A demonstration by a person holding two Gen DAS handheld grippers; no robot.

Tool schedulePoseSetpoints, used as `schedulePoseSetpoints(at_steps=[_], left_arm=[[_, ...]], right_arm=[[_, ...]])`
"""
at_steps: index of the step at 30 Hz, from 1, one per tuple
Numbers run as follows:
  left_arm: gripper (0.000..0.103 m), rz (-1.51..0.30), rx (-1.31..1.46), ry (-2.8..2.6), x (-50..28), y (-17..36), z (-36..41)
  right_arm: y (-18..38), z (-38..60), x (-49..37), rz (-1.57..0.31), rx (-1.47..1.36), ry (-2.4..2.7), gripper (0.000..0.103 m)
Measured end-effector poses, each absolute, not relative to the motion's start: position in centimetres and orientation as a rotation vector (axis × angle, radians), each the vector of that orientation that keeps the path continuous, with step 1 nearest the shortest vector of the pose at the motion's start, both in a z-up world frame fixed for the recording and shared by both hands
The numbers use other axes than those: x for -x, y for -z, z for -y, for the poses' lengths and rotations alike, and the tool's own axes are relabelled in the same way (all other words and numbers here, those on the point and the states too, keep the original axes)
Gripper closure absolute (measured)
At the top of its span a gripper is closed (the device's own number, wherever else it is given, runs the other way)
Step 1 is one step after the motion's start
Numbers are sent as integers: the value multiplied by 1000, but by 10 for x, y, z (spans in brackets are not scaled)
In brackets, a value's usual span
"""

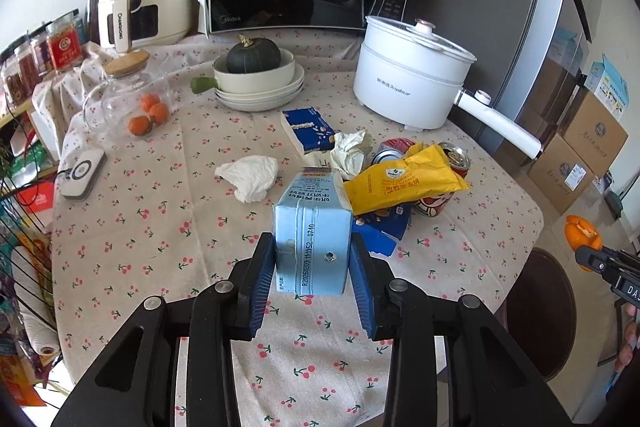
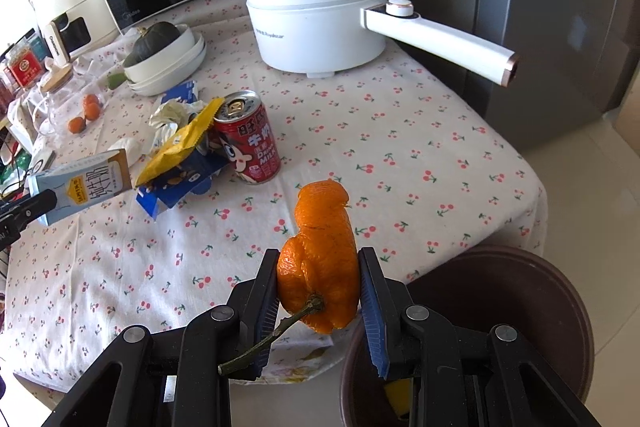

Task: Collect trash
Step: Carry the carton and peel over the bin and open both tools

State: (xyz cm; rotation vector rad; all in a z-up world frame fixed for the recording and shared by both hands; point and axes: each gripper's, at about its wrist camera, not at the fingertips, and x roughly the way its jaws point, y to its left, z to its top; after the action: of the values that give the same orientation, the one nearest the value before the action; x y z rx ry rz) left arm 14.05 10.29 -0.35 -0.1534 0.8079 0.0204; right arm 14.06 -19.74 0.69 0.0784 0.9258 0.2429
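Trash in both your claws: your left gripper (image 1: 312, 267) clamps the pale blue milk carton (image 1: 312, 247) at lower centre, your right gripper (image 2: 318, 291) pinches orange peel (image 2: 320, 267) beside the brown bin (image 2: 540, 291)

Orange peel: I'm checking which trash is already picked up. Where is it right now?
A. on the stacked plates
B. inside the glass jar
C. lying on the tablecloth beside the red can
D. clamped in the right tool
D: the right tool has both pads pressed against the orange peel, held up off the tablecloth.
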Motion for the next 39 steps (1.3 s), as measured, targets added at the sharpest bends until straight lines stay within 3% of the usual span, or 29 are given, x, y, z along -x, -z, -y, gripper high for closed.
schedulePoseSetpoints(at_steps=[17,39], left_arm=[[64,-760,254,138,-127,-24,-71],[64,-873,90,458,-115,2,98]], right_arm=[[-10,250,-125,-926,-111,-166,69],[18,320,-90,-996,-98,-65,69]])
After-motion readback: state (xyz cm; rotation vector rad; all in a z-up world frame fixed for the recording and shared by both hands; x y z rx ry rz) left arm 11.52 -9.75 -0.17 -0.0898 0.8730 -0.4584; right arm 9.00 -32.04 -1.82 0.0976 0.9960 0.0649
